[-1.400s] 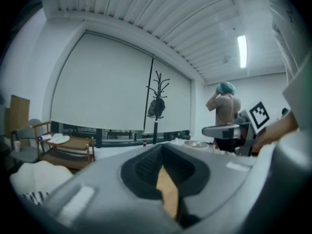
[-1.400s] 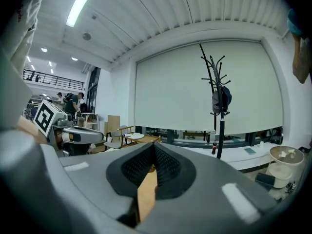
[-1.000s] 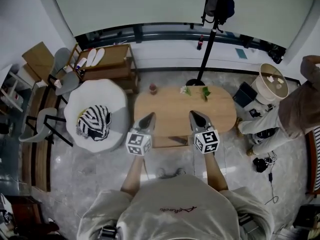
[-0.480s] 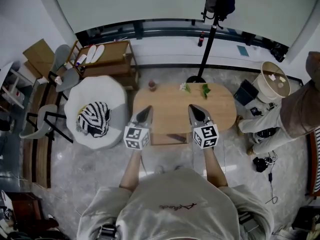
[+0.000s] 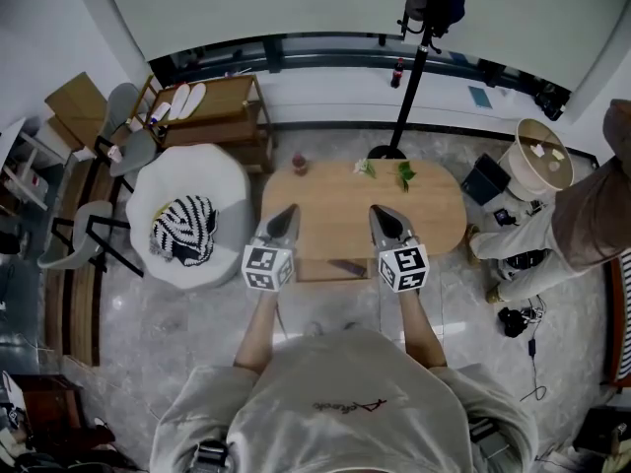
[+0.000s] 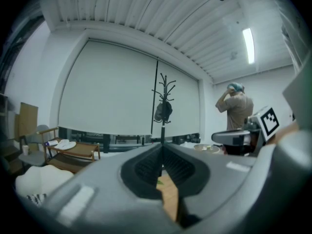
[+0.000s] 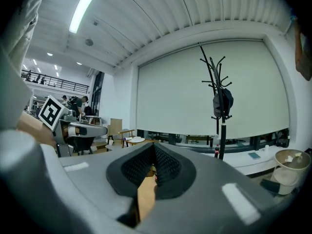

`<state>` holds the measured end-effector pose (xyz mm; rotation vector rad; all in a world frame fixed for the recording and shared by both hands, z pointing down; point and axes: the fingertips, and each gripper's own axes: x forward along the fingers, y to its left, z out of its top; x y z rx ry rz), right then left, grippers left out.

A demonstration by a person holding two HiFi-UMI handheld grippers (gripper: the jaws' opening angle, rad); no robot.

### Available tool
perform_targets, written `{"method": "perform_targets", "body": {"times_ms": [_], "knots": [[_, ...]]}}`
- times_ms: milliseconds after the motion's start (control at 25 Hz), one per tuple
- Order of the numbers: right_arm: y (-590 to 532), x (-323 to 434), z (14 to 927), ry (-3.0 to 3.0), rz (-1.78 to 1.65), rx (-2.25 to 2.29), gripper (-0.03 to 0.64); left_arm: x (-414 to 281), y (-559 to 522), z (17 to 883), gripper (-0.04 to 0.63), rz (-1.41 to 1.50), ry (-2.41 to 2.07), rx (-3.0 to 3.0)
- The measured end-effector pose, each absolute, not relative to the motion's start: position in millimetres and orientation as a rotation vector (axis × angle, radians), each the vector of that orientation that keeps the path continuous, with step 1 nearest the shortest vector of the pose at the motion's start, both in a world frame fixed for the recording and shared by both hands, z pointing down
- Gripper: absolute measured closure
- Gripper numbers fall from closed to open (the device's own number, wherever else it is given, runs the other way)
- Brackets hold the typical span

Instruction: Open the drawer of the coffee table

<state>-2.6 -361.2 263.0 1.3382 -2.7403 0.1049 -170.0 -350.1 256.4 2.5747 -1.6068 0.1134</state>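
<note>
We look steeply down on an oval, pale wooden coffee-table counter [image 5: 434, 215] that stands on a grey marbled stone floor [image 5: 177, 333]. At its far edge lie a small reddish object [image 5: 299, 165] and two green leafy sprigs [image 5: 404, 176]. The drawer [image 5: 325, 270] shows as a wooden strip at the counter's near edge, between our two tools. We cannot tell whether it is pulled out at all.

The left tongs [image 5: 288, 212] and the right tongs [image 5: 378, 212] reach side by side over the near half of the counter. Each pair is pressed together with nothing pinched, as the left gripper view [image 6: 162, 149] and the right gripper view [image 7: 154, 151] show.

To the left of the counter sits a round white armchair [image 5: 222, 180] that carries a black-and-white striped cushion [image 5: 184, 231]. Behind the armchair is a low wooden side table [image 5: 222, 116]. A black coat stand [image 5: 412, 77] rises beyond the counter, in front of a wide pale roller blind [image 5: 325, 3]. At the right are a round tan basket [image 5: 540, 158] and a person in brown clothing [image 5: 592, 210].
</note>
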Motion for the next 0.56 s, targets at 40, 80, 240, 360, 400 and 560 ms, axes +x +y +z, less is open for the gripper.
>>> {"method": "perform_targets", "body": {"times_ms": [40, 80, 240, 360, 400, 560], "knots": [[-360.2, -3.2, 263.6, -2.741, 0.105, 1.338, 0.612, -170.8, -349.3, 256.2, 0.594, 0.111, -1.608, 2.575], [-359.6, -4.1, 263.8, -2.742, 0.103, 1.337, 0.612, -171.7, -349.1, 255.8, 0.594, 0.109, -1.609, 2.575], [-357.7, -6.8, 263.1, -2.754, 0.106, 1.324, 0.612, -174.0, -348.1, 255.7, 0.594, 0.106, -1.615, 2.573], [-356.6, -8.4, 259.9, -2.762, 0.104, 1.323, 0.612, -173.6, -347.2, 255.4, 0.594, 0.105, -1.612, 2.574], [-356.4, -9.0, 258.6, -2.765, 0.103, 1.323, 0.612, -173.3, -346.8, 255.5, 0.594, 0.106, -1.611, 2.574], [-358.1, -8.8, 254.8, -2.772, 0.097, 1.323, 0.612, -169.4, -346.9, 256.8, 0.594, 0.112, -1.604, 2.577]]}}
